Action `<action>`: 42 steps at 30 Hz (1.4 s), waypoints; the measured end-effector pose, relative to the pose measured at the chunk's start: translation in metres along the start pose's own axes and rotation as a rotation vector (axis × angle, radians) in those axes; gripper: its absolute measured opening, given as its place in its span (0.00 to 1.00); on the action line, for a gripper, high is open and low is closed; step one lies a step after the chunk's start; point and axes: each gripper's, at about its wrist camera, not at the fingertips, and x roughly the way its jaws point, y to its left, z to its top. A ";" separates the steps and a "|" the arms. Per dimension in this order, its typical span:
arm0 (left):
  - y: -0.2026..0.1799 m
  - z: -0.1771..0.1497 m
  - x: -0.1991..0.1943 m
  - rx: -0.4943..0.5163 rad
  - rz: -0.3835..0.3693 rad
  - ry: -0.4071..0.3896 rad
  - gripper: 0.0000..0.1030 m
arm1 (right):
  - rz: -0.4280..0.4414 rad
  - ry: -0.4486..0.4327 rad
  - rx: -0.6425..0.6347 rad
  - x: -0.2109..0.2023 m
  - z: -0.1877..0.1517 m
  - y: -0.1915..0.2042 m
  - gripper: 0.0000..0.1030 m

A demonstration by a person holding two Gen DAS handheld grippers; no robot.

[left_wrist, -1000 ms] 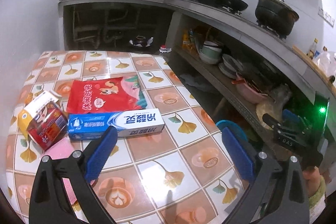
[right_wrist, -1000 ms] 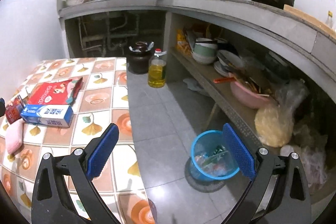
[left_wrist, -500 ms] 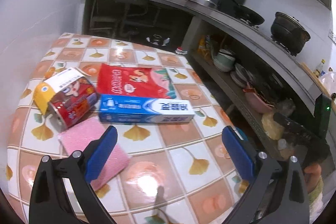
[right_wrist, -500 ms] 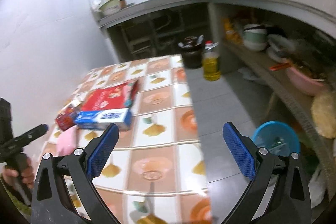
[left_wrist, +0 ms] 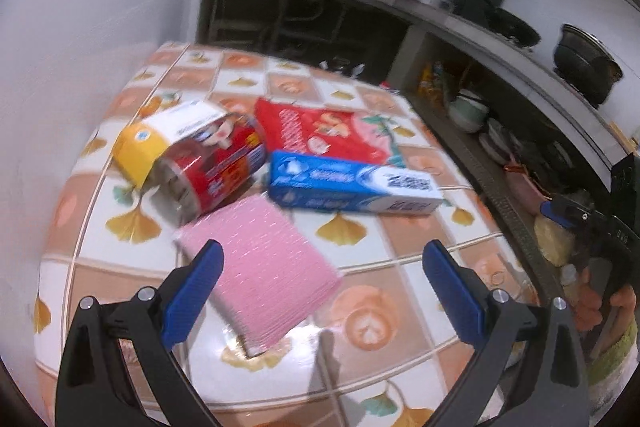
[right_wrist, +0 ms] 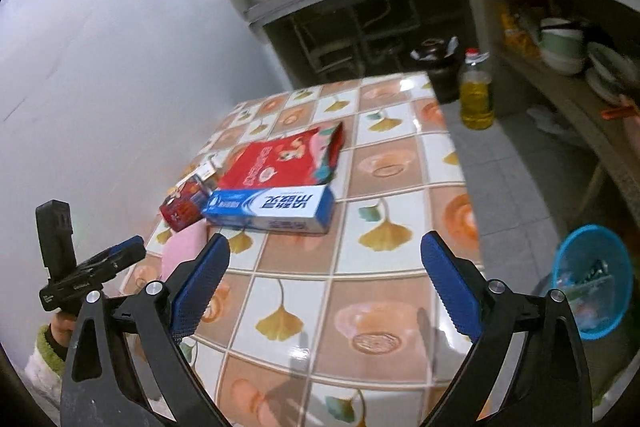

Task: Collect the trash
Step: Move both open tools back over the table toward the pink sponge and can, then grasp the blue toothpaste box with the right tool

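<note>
On the tiled table (left_wrist: 400, 263) lie a pink flat pad (left_wrist: 260, 263), a blue toothpaste box (left_wrist: 352, 185), a red packet (left_wrist: 324, 131) and a red and yellow carton (left_wrist: 192, 159). My left gripper (left_wrist: 320, 283) hangs open just above the pink pad, its left pad over the pad's near corner. My right gripper (right_wrist: 324, 275) is open above the table's near side, with the toothpaste box (right_wrist: 272, 207) and red packet (right_wrist: 280, 159) beyond it. A blue bin (right_wrist: 592, 279) with trash inside stands on the floor at the right.
A white wall runs along the table's left side. A bottle of yellow oil (right_wrist: 476, 87) and a dark pot (right_wrist: 436, 67) stand on the floor past the table. Shelves with bowls (left_wrist: 468, 111) and a counter line the right. A hand holds the left gripper (right_wrist: 92, 267).
My left gripper has come down and closer to the pink pad. My right gripper has swung left from the floor and bin toward the table, nearer the toothpaste box.
</note>
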 end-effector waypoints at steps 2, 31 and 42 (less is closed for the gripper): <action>0.008 0.000 0.010 -0.041 0.052 0.035 0.95 | 0.013 0.015 -0.009 0.009 0.001 0.005 0.88; 0.022 -0.009 0.073 -0.047 0.313 0.127 0.95 | 0.134 0.387 -0.653 0.185 0.041 0.102 0.89; 0.029 -0.018 0.055 -0.050 0.291 0.111 0.79 | 0.124 0.451 -0.813 0.182 0.009 0.113 0.86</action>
